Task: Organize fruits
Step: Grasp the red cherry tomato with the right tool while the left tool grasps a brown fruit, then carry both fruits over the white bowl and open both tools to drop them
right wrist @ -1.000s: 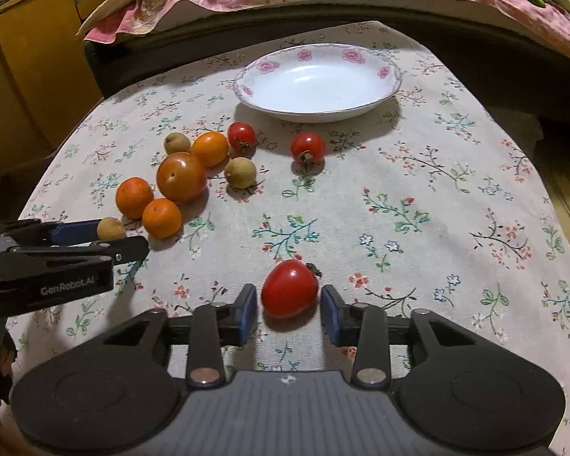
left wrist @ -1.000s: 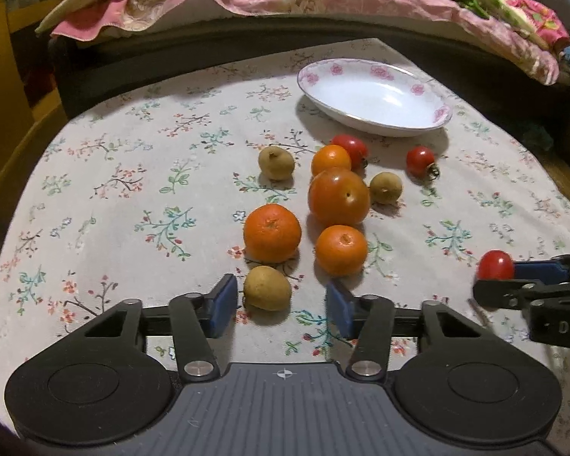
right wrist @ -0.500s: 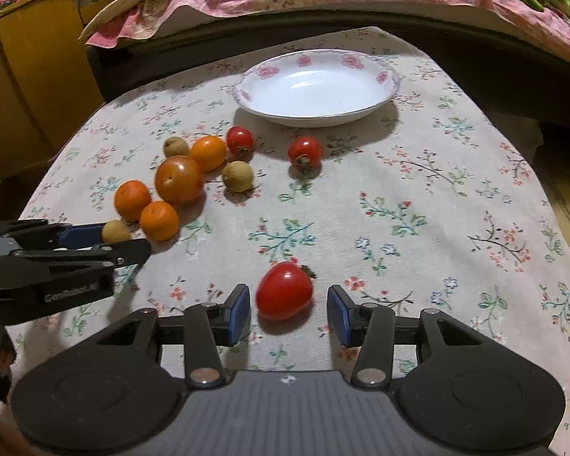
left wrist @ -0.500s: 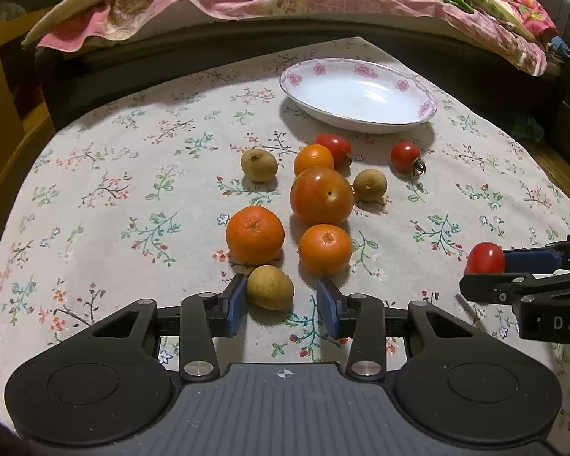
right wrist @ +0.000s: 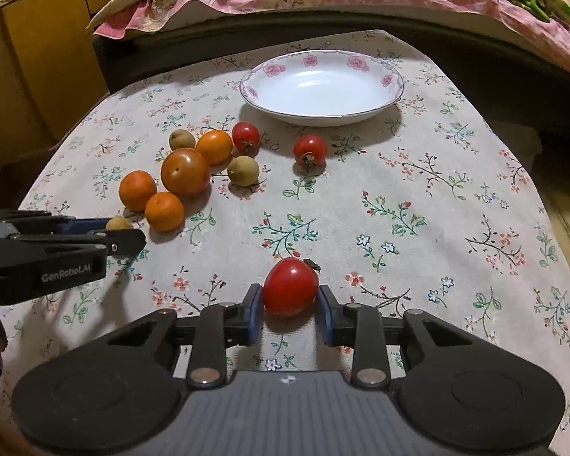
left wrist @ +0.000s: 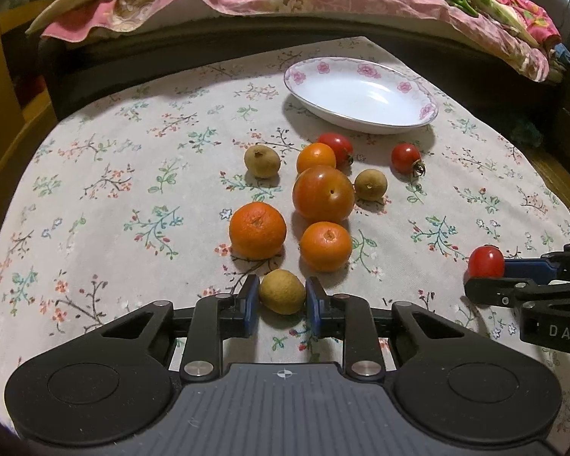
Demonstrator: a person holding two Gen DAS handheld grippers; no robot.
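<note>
Closing both tongs now. A sec ago the pads stood wide of each fruit; now my left gripper (left wrist: 278, 300) is pinched on the small tan longan (left wrist: 282, 291) and my right gripper (right wrist: 289, 308) is pinched on the red tomato (right wrist: 290, 285). So both fruits are caught, I think, and ready to lift to the white dish (right wrist: 322, 87), which has nothing in it. Both fruits sit on the flowery cloth (right wrist: 437, 209), near me, well apart from the dish. Tomato's stem end (right wrist: 311, 263) points up and to the right, away from me; its long axis runs that way too. Longan is about round.
</note>
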